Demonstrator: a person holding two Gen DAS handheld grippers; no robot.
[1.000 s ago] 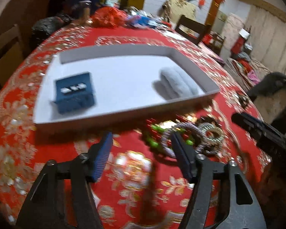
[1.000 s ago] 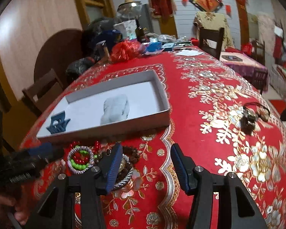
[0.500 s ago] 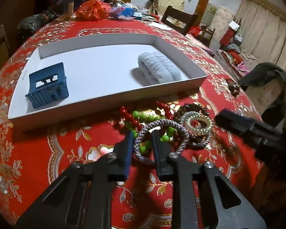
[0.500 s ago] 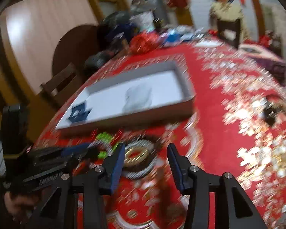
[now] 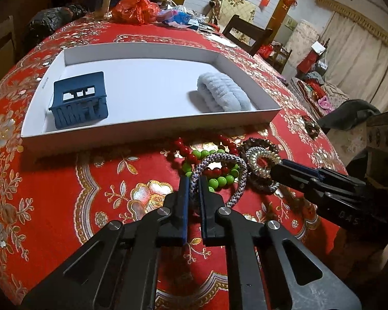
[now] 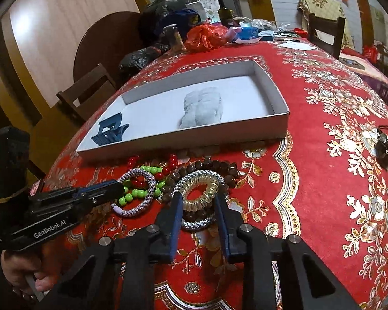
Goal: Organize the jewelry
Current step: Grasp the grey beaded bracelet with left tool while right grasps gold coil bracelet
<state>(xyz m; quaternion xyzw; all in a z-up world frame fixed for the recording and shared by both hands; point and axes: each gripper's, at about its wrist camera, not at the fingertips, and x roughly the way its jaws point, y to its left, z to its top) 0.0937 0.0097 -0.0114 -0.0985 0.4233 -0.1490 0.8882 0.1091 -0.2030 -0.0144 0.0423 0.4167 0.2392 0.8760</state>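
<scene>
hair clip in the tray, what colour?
Dark blue hair clip, clearest in the left wrist view.

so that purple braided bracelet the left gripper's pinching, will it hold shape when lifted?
Probably sags: the purple braided bracelet looks like woven cord, already lying as an uneven loop. Likely light. The left gripper grips one strand only, so it should dangle, and may drag the green beads lying inside the loop.

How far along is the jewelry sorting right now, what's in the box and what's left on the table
Early on. Done: the blue hair claw and the fluffy scrunchie lie in the white box. In hand: the left gripper is shut on the braided lilac bracelet; the right gripper is open around the clear coil hair tie. Left: the red, green and brown bead bracelets beside the box.
</scene>
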